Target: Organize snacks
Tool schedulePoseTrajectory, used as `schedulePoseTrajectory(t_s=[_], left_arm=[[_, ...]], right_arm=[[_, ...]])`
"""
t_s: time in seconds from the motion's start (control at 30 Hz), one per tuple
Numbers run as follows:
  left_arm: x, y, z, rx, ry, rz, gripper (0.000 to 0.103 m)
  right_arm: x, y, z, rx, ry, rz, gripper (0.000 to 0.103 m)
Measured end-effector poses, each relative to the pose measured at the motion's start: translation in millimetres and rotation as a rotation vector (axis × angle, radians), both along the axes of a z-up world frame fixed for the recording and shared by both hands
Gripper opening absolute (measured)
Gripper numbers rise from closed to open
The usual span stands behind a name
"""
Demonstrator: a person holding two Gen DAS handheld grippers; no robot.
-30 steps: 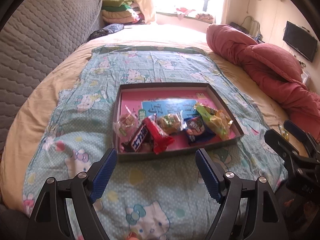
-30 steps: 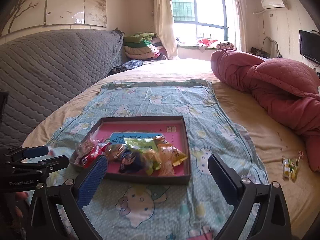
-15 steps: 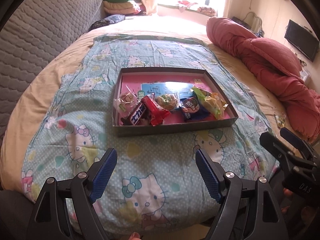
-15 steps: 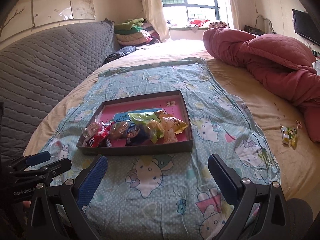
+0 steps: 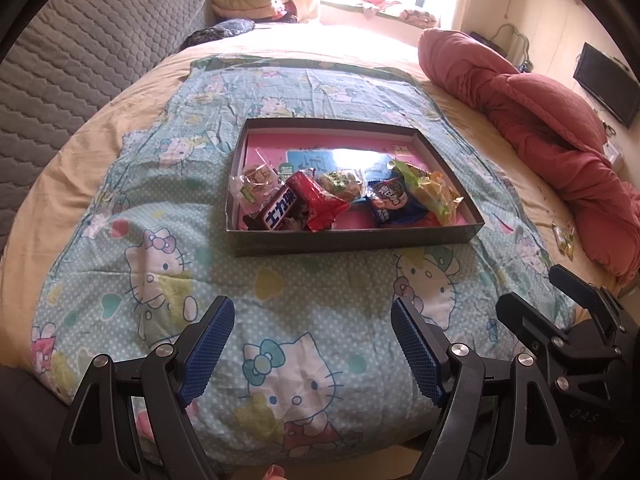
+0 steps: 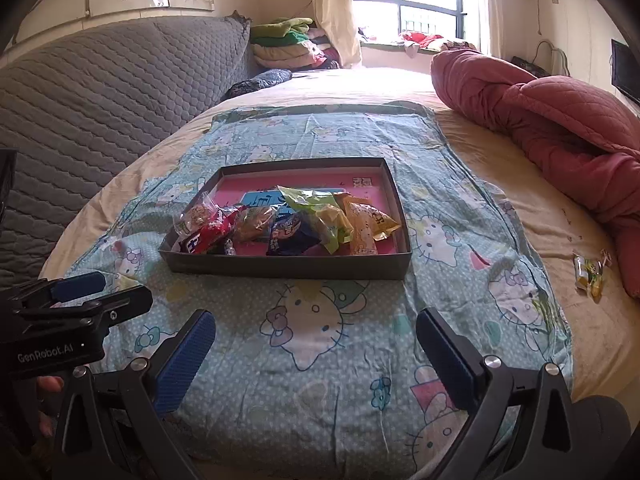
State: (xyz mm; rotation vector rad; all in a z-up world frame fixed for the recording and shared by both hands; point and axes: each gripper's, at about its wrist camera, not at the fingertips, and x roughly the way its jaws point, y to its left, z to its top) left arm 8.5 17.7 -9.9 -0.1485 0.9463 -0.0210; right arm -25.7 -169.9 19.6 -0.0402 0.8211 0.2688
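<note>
Left wrist view: left hand-held gripper [image 5: 312, 316] has its blue-padded jaws apart, nothing between them, hovering over the near edge of the bed [image 5: 120, 120]. A patterned blue sheet [image 5: 160, 220] covers the middle of the bed. On it sits a shallow box tray [image 5: 352, 238] with a pink floor, roughly central on the sheet. Snacks [image 5: 340, 196] are bunched along the tray's near wall: a clear-wrapped cookie at the left end, a dark bar and a red packet overlapping beside it, a blue packet, a green-yellow packet at the right end. One loose snack packet [image 5: 563, 236] lies on the bare bed off the sheet's right edge, just beside a red quilt [image 5: 560, 132]. Right hand-held gripper [image 5: 560, 304] shows at the lower right, above the bed's near right edge.

Right wrist view: right hand-held gripper [image 6: 316, 336] jaws apart, empty, above the sheet [image 6: 440, 300] near the bed's front edge. Tray [image 6: 288, 266] ahead and slightly left, snacks [image 6: 288, 224] inside it against the near wall. Loose packet [image 6: 588, 274] at the far right on the bed [image 6: 540, 220], touching nothing in the tray. Left hand-held gripper [image 6: 104, 288] at the left edge, seen side-on, jaws look apart. Grey quilted headboard [image 6: 100, 92] along the bed's left side.
</note>
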Motion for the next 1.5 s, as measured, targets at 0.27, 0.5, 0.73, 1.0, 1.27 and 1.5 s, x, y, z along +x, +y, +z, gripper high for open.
schedulePoseTrajectory(t_s=[0.27,0.5,0.73,1.0,1.27,1.5], left_arm=[[2.5,-0.7,-6.0,0.003,0.012,-0.006,0.082],[2.3,-0.2,-6.6,0.008,0.005,-0.006,0.082],[2.1,0.6,-4.8,0.011,0.003,-0.001,0.082],[2.0,0.9,-4.6,0.016,0.004,0.002,0.082],[1.6,1.8,-4.7,0.020,0.005,0.004,0.082],[1.6,1.6,-4.3,0.021,0.005,0.005,0.082]], right_arm=[[8.1,-9.3,-11.8,0.016,0.042,-0.036,0.101],[9.1,-10.6,-12.5,0.017,0.044,-0.037,0.101],[7.2,-7.4,-10.0,0.008,0.031,-0.023,0.101],[6.6,-5.2,-9.5,0.003,0.027,-0.015,0.101],[6.6,-4.3,-9.2,0.000,0.026,-0.013,0.101],[6.6,-4.0,-9.2,0.000,0.026,-0.014,0.101]])
